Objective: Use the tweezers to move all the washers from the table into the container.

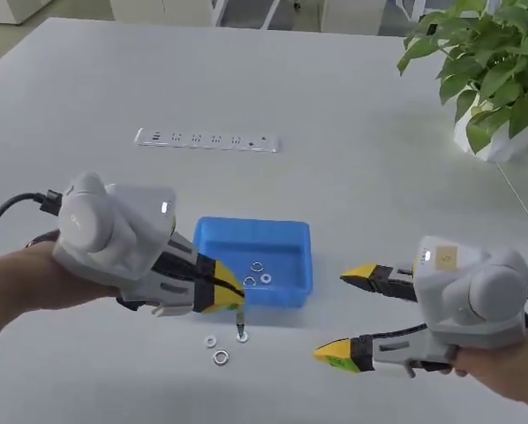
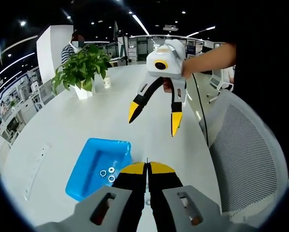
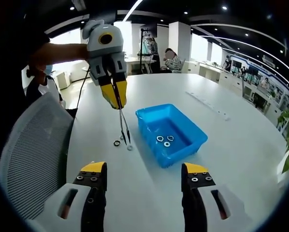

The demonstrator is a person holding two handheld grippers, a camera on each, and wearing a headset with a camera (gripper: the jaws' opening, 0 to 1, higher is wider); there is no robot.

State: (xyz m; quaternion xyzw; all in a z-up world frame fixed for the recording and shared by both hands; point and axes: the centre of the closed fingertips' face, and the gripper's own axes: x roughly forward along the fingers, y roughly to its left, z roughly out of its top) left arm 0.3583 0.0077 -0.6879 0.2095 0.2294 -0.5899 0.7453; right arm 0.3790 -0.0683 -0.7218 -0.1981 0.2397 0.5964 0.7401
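Three small silver metal washers (image 1: 221, 357) lie loose on the white table (image 1: 352, 159) just in front of the shallow blue plastic container (image 1: 286, 294), which already holds three more, so the job looks about half done. The thin dark metal tweezers (image 3: 123, 123) point down at the loose washer nearest the container wall. The left gripper (image 1: 224, 287) has its yellow-tipped jaws pressed tight together on their upper end, probably to squeeze the tips shut for a pick. The right gripper (image 1: 335, 315) hovers beside the container with its jaws spread wide and nothing between them, apparently idle. Whether the tips actually pinch the washer is too fine to tell, and in the left gripper view its own jaws hide the loose washers. Farther off lie a white power strip (image 1: 207, 140) and a green potted plant (image 1: 489, 62), cut off at the edge.
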